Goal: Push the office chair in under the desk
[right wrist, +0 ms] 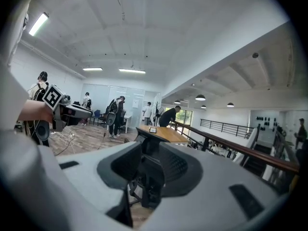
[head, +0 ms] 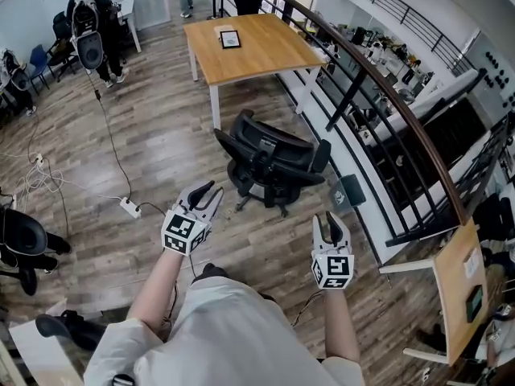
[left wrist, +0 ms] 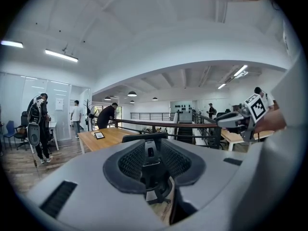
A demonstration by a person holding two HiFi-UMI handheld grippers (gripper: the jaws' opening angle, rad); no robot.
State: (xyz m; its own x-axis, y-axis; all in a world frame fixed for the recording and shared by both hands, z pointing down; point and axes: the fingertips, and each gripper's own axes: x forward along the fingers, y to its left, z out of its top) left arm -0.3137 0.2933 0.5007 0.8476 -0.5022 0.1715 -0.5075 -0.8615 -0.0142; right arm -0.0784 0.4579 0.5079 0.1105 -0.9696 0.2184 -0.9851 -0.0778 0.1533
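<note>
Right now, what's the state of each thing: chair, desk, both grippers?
Black mesh office chair: upright on its wheels, out on the floor, not under the desk.
Light wooden desk: standing, dark flat tablet lying on top.
Left gripper: open, empty, short of the chair.
Right gripper: open, empty, short of the chair.

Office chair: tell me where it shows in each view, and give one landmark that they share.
Head view: office chair, centre of the picture.
Left gripper view: office chair, centre, in the lower half.
Right gripper view: office chair, just left of centre, low.
Shared landmark: the wooden desk just beyond it, in all three.
</note>
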